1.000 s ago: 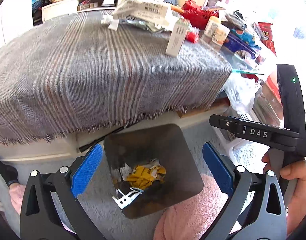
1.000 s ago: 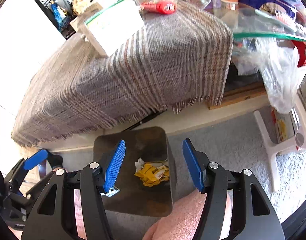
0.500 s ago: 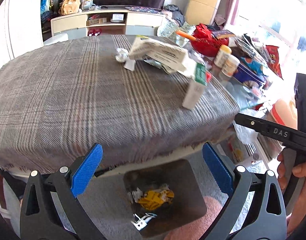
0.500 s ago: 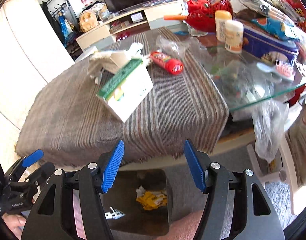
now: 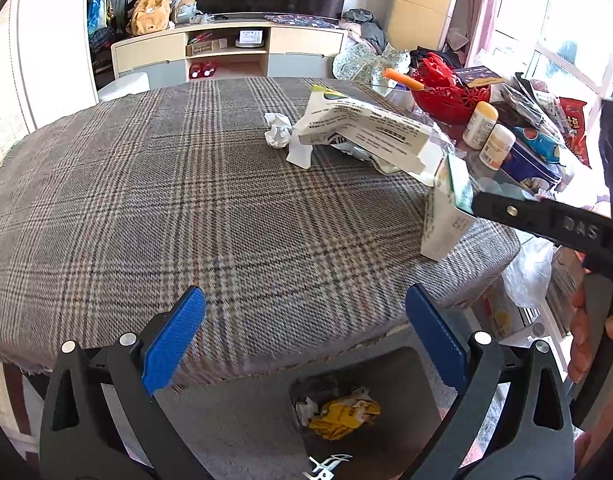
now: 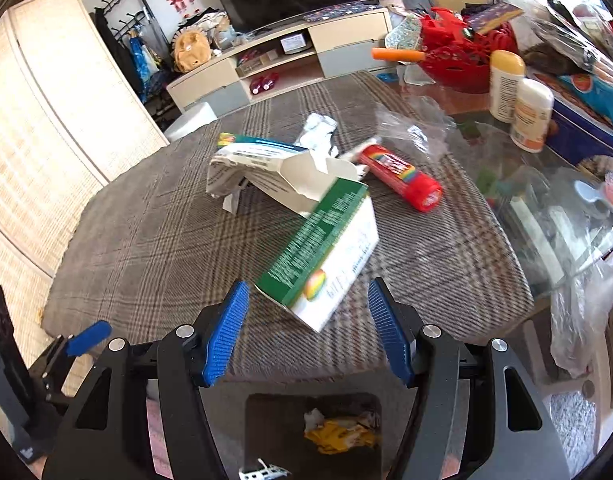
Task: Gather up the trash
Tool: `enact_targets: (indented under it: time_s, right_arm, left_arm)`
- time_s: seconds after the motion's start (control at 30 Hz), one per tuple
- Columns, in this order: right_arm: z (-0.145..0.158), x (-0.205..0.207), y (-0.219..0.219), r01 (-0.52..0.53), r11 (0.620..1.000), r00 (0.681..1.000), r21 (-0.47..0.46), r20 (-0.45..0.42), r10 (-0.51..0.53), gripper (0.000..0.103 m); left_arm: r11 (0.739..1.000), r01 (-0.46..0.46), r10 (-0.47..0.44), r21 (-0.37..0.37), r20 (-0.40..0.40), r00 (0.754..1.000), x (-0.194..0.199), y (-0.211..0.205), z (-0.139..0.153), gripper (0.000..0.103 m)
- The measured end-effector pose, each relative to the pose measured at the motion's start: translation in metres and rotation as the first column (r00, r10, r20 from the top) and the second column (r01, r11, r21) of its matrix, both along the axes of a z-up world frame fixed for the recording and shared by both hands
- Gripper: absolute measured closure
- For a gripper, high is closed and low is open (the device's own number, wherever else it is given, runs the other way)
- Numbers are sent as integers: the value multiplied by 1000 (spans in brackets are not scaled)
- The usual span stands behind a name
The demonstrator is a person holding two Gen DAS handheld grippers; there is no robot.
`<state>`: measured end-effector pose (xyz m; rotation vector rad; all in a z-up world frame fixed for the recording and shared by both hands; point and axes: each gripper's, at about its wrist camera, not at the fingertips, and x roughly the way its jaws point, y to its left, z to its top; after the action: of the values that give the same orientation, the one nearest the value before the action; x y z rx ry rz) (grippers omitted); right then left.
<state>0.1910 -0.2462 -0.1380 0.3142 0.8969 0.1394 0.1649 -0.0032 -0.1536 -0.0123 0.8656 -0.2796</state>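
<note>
A green and white carton (image 6: 326,256) stands tilted on the plaid tablecloth near the table's front edge; it also shows in the left wrist view (image 5: 446,216). Behind it lie a torn white box (image 6: 266,176) (image 5: 362,132), a crumpled paper ball (image 5: 278,130), clear plastic wrap (image 6: 410,128) and a red tube (image 6: 402,178). My right gripper (image 6: 308,328) is open and empty, just short of the green carton. My left gripper (image 5: 304,336) is open and empty over the table's front edge. A dark bin (image 5: 366,412) (image 6: 314,432) on the floor below holds yellow and white wrappers.
The plaid-covered table (image 5: 166,200) fills the middle. At right, a glass top (image 6: 546,184) carries a red basket (image 5: 450,96), two white bottles (image 6: 518,96) and a blue tin (image 5: 534,160). A plastic bag (image 6: 578,320) hangs off the right edge. A TV cabinet (image 5: 226,52) stands behind.
Both grippers have risen from over the floor bin to table-top height. The right gripper has closed in on the green carton. Both stay open and empty.
</note>
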Motion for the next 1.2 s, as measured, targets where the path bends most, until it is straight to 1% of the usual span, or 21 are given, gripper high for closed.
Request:
enact_targets:
  time_s: [0.13,0.23,0.33,0.43,0.5,0.57,0.7,1.03,1.13,1.2]
  right_arm:
    - [-7,24,11,33,999,999,-18,-19,-34,39]
    - [-18,40,18,75,994,995,-79,-55,-80,40]
    - [-31,48,19,85,991,992,-101,-89,-94,41]
    - [-42,50,15,84,990,990,-117,-103,-96,54]
    - [-44,47,9,80,988,991,-132,-98,-93,70]
    - [-46,43,2,72,990,993,-118,-87,-82,71]
    - [-45,32,-13,54,991,996,-119,-70,-63,74]
    - [-37,3,-36,5,995,998,-100,-59,-11,75]
    - [-34,0,-42,-9,996,999,-93,-52,5,75]
    - [-31,-1,-45,-15,996,999,-85,-45,11,75]
  left_arm:
    - [1000,-9,9,-15,1,1000,10,7,2,8]
    - [1000,-11,11,-16,6,1000,18,9,3,8]
    - [1000,-6,6,-16,13,1000,27,6,6,8]
    - [1000,6,-6,-11,25,1000,36,0,10,8]
    - [1000,9,-8,-13,29,1000,42,-4,13,8]
    - [1000,14,-14,-14,34,999,48,-12,18,8]
    - [1000,26,-25,-13,50,998,60,-31,27,8]
    - [1000,9,-7,-21,71,997,101,-83,40,8]
    - [1000,-1,1,-12,74,997,112,-97,39,8]
    - [1000,-3,4,-3,63,998,121,-106,33,8]
